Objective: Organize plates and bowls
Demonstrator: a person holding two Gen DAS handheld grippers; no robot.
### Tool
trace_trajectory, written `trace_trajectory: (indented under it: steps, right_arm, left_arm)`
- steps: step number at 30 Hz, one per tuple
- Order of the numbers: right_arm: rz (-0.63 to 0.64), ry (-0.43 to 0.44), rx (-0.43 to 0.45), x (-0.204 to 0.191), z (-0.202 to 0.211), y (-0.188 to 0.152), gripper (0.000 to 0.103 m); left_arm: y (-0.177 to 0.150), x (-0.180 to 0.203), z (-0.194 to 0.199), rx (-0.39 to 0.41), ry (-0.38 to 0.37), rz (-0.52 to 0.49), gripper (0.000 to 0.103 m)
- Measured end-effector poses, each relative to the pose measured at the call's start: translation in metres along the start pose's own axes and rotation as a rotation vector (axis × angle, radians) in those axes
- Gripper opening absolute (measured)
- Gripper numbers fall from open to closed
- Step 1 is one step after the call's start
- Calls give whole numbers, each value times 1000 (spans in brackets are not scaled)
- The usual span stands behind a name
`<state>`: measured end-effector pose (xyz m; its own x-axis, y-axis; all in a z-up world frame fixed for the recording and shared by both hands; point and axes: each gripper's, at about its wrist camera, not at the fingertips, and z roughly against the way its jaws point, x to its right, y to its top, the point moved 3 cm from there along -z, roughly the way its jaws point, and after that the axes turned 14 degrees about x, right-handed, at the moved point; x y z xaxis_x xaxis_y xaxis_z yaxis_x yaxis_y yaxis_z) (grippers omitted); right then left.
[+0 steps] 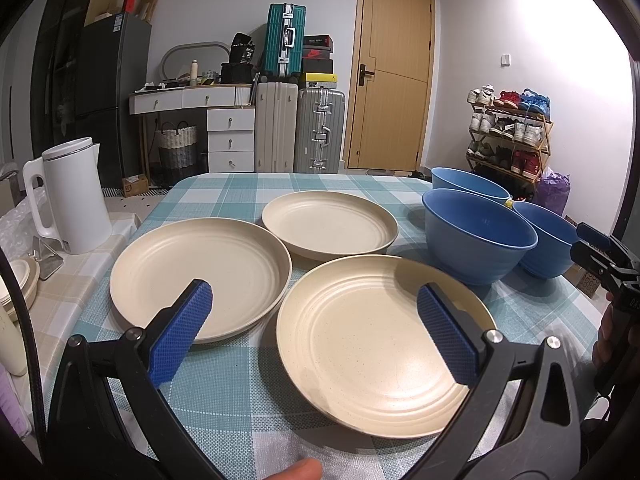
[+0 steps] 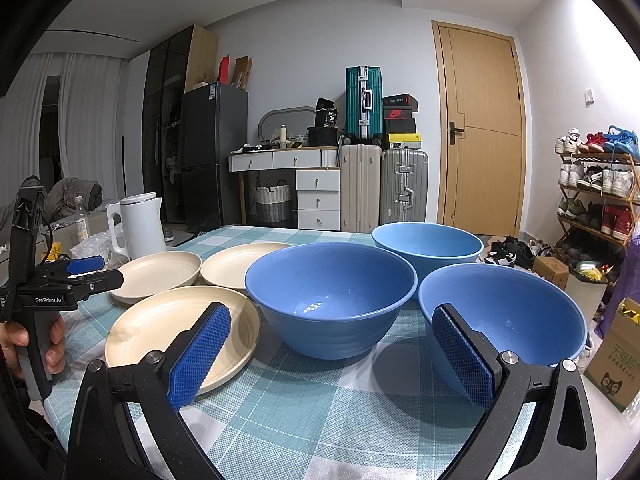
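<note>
Three cream plates lie on the checked table [image 1: 240, 380]: a near plate [image 1: 360, 360], a left plate [image 1: 192, 272] and a far plate [image 1: 330, 224]. My left gripper [image 1: 314, 300] is open just above the near and left plates, holding nothing. Three blue bowls stand to the right: a middle bowl [image 2: 332, 280], a far bowl [image 2: 428, 244] and a right bowl [image 2: 520, 304]. My right gripper [image 2: 330, 316] is open in front of the middle and right bowls, with nothing between its fingers. The near plate [image 2: 160, 332] sits to its left.
A white kettle [image 1: 76, 196] stands on a side surface left of the table. A hand holds the left gripper [image 2: 100, 270] at the table's left. A cardboard box [image 2: 616, 360] and a shoe rack [image 2: 596, 192] are off the right edge.
</note>
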<state>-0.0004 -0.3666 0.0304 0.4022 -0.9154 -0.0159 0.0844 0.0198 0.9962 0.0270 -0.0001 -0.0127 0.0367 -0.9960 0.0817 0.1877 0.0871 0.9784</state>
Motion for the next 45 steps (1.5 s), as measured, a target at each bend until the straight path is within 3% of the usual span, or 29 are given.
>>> trace_trajectory:
  steps: [28,45]
  right_arm:
    - [-4,-4,-34,0,-7,-5,103]
    - [-13,-8,-117,-5,-26,-4,103]
  left_arm:
    - [-1,1,1,-12,15,0,102]
    - [-7,-13,-13,-94,81,36,102]
